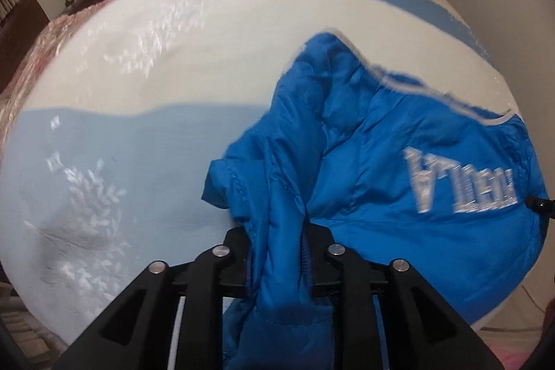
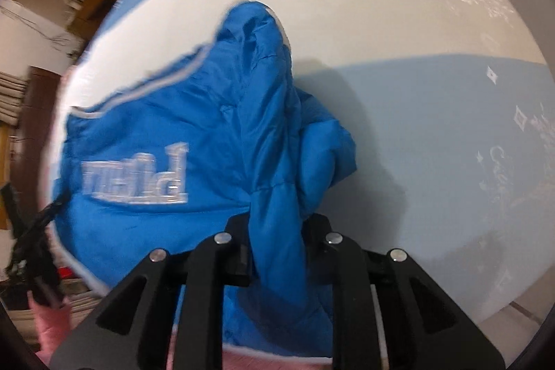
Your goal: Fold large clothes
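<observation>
Both my tongs clamped on the blue jacket over the bed

My left tongs (image 1: 277, 252) pinch a bunched fold of the blue jacket (image 1: 399, 169), my right tongs (image 2: 277, 248) another fold of it; the jacket's body, white lettering (image 2: 135, 179) up, lies on the white-and-blue bed cover (image 1: 138, 144)

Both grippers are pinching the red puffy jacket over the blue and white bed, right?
Nearly. The jacket is blue, not red, as both wrist views show. The left gripper and right gripper both pinch it over the blue and white bed.
</observation>
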Tool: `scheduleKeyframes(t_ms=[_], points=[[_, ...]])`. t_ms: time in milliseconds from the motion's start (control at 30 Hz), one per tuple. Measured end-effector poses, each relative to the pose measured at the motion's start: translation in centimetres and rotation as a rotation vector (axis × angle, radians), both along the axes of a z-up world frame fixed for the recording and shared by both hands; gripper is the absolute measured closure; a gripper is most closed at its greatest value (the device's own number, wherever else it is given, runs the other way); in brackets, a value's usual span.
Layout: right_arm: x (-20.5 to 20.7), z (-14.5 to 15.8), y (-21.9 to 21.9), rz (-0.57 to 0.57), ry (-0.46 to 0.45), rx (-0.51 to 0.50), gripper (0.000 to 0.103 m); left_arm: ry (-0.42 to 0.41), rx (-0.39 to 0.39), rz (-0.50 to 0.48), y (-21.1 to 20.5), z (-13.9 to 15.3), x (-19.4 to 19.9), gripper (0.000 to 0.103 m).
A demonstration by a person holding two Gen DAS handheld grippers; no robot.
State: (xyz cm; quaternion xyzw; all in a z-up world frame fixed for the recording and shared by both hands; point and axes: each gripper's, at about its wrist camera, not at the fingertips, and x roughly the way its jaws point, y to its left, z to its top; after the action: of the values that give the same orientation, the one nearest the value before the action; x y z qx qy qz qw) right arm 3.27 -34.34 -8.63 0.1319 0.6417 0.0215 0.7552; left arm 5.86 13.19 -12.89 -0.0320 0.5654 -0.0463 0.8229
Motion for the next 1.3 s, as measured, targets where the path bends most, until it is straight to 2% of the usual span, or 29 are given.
scheduleKeyframes(t_ms=[100, 167, 233, 333, 400, 467, 633, 733, 833, 900, 967, 1067, 1200, 1300], points=[[0.1, -2.1, 1.0, -0.013, -0.022, -0.066, 0.078, -0.024, 0.039, -0.021, -0.6, -1.4, -0.4, 0.075], [0.1, -2.6, 1.4, -0.02, -0.032, -0.1, 0.077, -0.053, 0.115, -0.057, -1.8, -1.7, -0.5, 0.074], [0.2, -2.7, 1.9, -0.037, -0.043, -0.126, 0.077, -0.069, 0.154, -0.071, -2.5, -2.2, -0.6, 0.073], [0.2, -2.9, 2.0, -0.071, -0.06, -0.136, 0.076, -0.084, 0.169, -0.079, -2.9, -2.4, -0.6, 0.073], [0.5, -2.8, 2.5, -0.07, -0.067, -0.152, 0.075, -0.075, 0.152, -0.069, -2.8, -2.3, -0.6, 0.073], [0.1, -2.3, 3.0, -0.071, -0.072, -0.184, 0.069, -0.057, 0.118, -0.053, -2.2, -2.0, -0.4, 0.073], [-2.1, 1.2, 4.2, -0.117, -0.11, -0.236, 0.067, -0.038, 0.057, -0.028, -0.2, 0.0, -0.7, 0.07], [-4.5, 4.0, 3.8, -0.137, -0.138, -0.275, 0.067, -0.062, 0.052, -0.012, 0.9, 2.1, -1.7, 0.067], [-6.3, 6.1, 4.3, -0.129, -0.166, -0.243, 0.067, -0.121, 0.061, -0.006, 1.0, 4.7, -3.1, 0.068], [-6.9, 6.7, 4.8, -0.112, -0.166, -0.233, 0.067, -0.15, 0.034, -0.016, 0.7, 6.1, -3.7, 0.068], [-7.2, 6.7, 5.2, -0.09, -0.164, -0.234, 0.067, -0.163, 0.001, -0.038, -0.5, 6.9, -4.3, 0.068], [-7.7, 5.8, 6.0, -0.059, -0.158, -0.24, 0.069, -0.181, -0.007, -0.061, -2.3, 6.7, -4.6, 0.068], [-7.2, 3.5, 6.0, -0.034, -0.12, -0.245, 0.073, -0.142, -0.025, -0.083, -4.4, 4.3, -4.0, 0.068], [-7.2, 1.4, 5.6, -0.028, -0.069, -0.262, 0.073, -0.08, -0.017, -0.091, -4.8, 1.7, -4.2, 0.068]])
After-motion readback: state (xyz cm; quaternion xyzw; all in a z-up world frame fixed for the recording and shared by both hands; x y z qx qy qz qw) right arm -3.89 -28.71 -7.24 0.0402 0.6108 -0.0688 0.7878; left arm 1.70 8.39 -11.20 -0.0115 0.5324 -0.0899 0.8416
